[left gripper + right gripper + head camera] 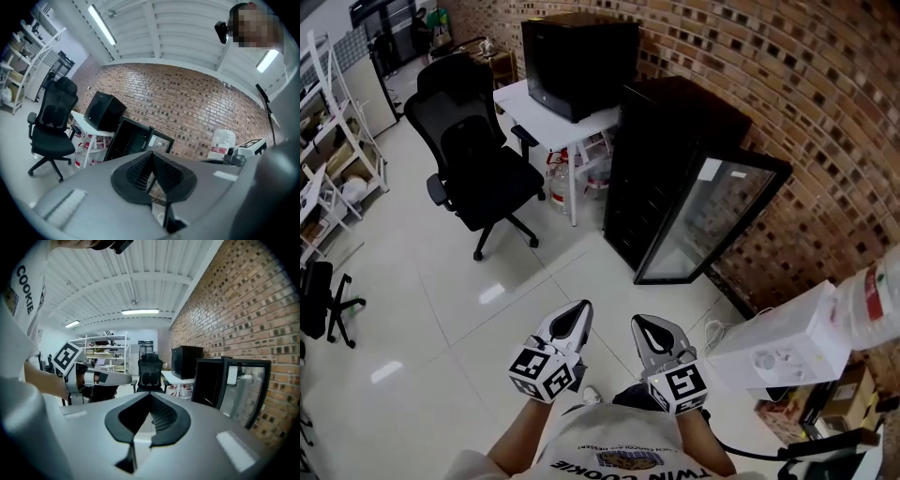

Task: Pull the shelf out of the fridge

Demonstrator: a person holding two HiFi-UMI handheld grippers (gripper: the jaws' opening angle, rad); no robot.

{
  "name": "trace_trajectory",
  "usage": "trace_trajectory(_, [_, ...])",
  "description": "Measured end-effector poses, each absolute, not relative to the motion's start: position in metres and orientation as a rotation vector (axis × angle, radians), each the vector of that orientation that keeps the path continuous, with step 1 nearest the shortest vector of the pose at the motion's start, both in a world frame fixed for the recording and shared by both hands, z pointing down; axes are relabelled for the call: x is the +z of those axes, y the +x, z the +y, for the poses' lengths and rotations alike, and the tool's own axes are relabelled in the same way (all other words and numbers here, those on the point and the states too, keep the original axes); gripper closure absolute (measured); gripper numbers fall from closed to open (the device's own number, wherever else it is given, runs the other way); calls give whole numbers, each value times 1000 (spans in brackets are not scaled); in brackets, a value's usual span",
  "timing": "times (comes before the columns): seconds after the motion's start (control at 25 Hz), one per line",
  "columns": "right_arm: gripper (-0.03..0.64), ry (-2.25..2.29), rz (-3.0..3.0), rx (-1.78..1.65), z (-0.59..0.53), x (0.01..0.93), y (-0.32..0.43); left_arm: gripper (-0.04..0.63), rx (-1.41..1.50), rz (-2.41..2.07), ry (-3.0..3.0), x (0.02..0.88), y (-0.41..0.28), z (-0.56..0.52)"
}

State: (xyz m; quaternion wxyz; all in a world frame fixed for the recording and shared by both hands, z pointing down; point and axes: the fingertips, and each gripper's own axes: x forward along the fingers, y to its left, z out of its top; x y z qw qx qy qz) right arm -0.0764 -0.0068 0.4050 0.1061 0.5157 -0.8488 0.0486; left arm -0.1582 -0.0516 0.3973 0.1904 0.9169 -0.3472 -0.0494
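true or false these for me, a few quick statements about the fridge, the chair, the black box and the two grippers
1. The fridge has its glass door open. True.
2. The left gripper grips a shelf. False: its fingers are together on nothing, well short of the fridge.
3. The black box sits on the floor. False: it sits on the white table.
4. The office chair stands left of the table in the head view. True.
5. The right gripper reaches inside the fridge. False: it is held close to the person's body, apart from the fridge.
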Motion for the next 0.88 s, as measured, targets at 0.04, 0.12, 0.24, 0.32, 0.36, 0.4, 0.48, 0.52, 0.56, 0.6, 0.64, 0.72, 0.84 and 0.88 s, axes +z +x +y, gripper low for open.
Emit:
trace_trajectory(0.04, [612,1519,-2498,138,-10,404,-77,595,-146,-966,2580,396,-157,-54])
trace_trajectory(0.12, [612,1516,-2494,129,-17,404,-78,595,-146,-950,2586,396,-155,-59])
trace_trajectory(0.24, [612,1518,-2500,137,-27,407,-77,595,-136,-945,2581,399,-153,-68])
trace_trajectory(0.32, [612,1514,-2504,143,-35,410,-75,595,-127,-947,2579,402,-151,-75])
trace_trajectory(0.36, [612,1511,-2507,144,-40,413,-74,595,-121,-949,2580,404,-149,-80])
trace_trajectory(0.4, [612,1506,-2510,144,-45,415,-73,595,-115,-952,2581,406,-147,-85])
trace_trajectory(0.48, [612,1498,-2522,145,-57,418,-67,595,-101,-953,2582,408,-139,-96])
trace_trajectory(0.52, [612,1496,-2529,146,-63,418,-63,595,-95,-953,2585,408,-134,-101])
trace_trajectory(0.56, [612,1497,-2537,146,-71,417,-58,595,-89,-953,2589,408,-128,-108])
trace_trajectory(0.6, [612,1498,-2545,145,-79,416,-52,595,-84,-954,2595,407,-122,-115])
trace_trajectory(0.64, [612,1500,-2551,144,-88,415,-46,595,-80,-957,2599,407,-115,-123])
trace_trajectory(0.72, [612,1499,-2561,143,-106,413,-34,595,-84,-963,2600,405,-103,-142])
trace_trajectory(0.84, [612,1483,-2574,121,-131,407,-14,595,-95,-975,2599,402,-81,-168])
trace_trajectory(0.88, [612,1481,-2576,118,-138,406,-6,595,-98,-974,2596,401,-73,-177])
